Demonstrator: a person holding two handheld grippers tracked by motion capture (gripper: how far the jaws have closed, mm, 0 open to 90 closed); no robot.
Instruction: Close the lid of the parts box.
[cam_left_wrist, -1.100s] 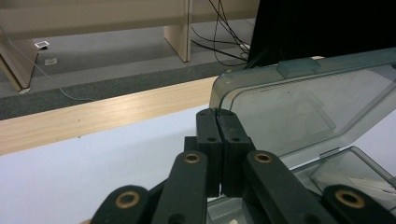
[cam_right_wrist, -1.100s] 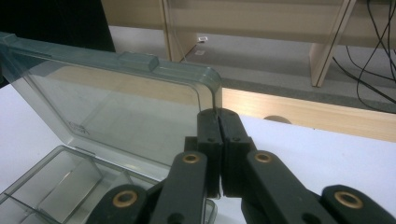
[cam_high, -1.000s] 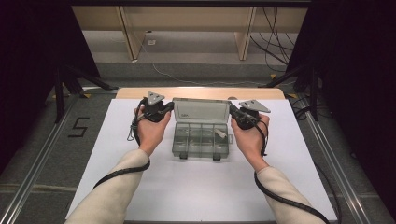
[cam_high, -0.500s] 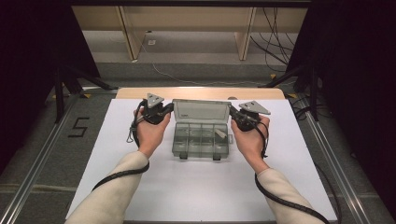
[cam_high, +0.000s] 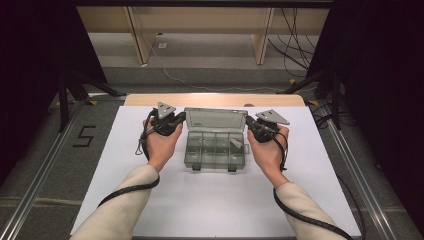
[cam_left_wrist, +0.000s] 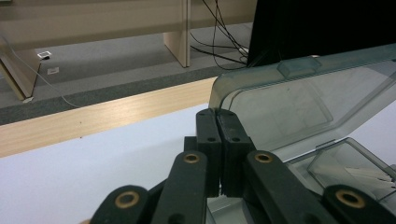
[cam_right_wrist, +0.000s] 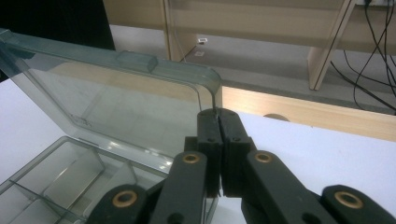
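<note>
From the high view, a clear plastic box (cam_high: 215, 145) with small compartments sits on the white table (cam_high: 210, 200), nearer the far edge than the near one and about midway between the left and right edges. Its lid (cam_high: 216, 119) stands raised behind the tray. The left gripper (cam_high: 181, 118) is at the lid's left edge and the right gripper (cam_high: 248, 121) at its right edge, each held in a hand with a cream sleeve reaching in from the near edge.

In the left gripper view, the left gripper (cam_left_wrist: 217, 113) has its jaws pressed together, their tips right at the corner of the tilted lid (cam_left_wrist: 299, 93); whether they pinch the lid's rim I cannot tell. The compartments lie below at right.

In the right gripper view, the right gripper (cam_right_wrist: 218, 113) is likewise pressed together, tips at the lid's (cam_right_wrist: 121, 88) rounded corner, with the rim seeming to run into the seam between them. The tray (cam_right_wrist: 60, 182) lies at lower left.
</note>
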